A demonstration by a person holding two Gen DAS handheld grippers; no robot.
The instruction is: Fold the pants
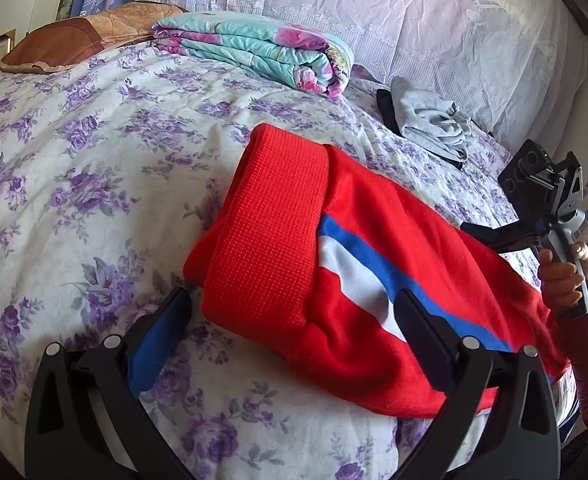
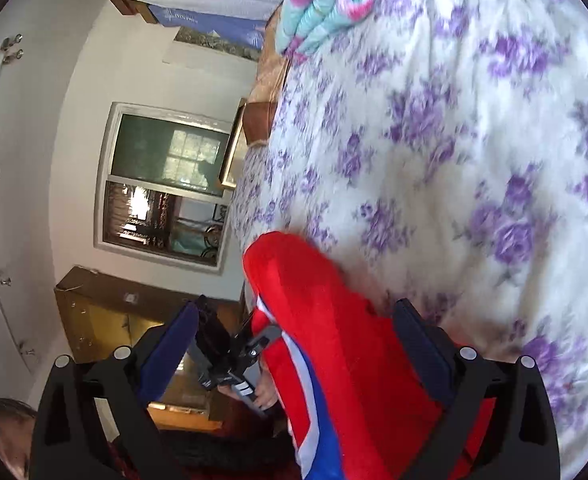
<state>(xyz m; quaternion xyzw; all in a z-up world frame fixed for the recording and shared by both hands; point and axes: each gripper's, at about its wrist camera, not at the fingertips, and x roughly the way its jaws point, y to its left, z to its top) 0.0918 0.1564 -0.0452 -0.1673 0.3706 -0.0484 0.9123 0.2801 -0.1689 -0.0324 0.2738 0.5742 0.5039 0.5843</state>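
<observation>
Red pants (image 1: 334,252) with a blue and white side stripe lie folded on the floral bed sheet (image 1: 94,160); the ribbed waistband faces the far left. My left gripper (image 1: 290,312) is open, its jaws wide apart around the near edge of the pants. My right gripper (image 2: 294,332) is open too, rolled sideways, with the pants (image 2: 334,340) between its fingers. It also shows at the far right of the left wrist view (image 1: 550,200), held in a hand.
A folded floral blanket (image 1: 262,52) and a brown pillow (image 1: 74,40) lie at the head of the bed. Grey and black clothes (image 1: 430,120) sit at the back right. A lace curtain (image 1: 374,8) hangs behind. A window (image 2: 166,184) and cardboard box (image 2: 114,312) stand beside the bed.
</observation>
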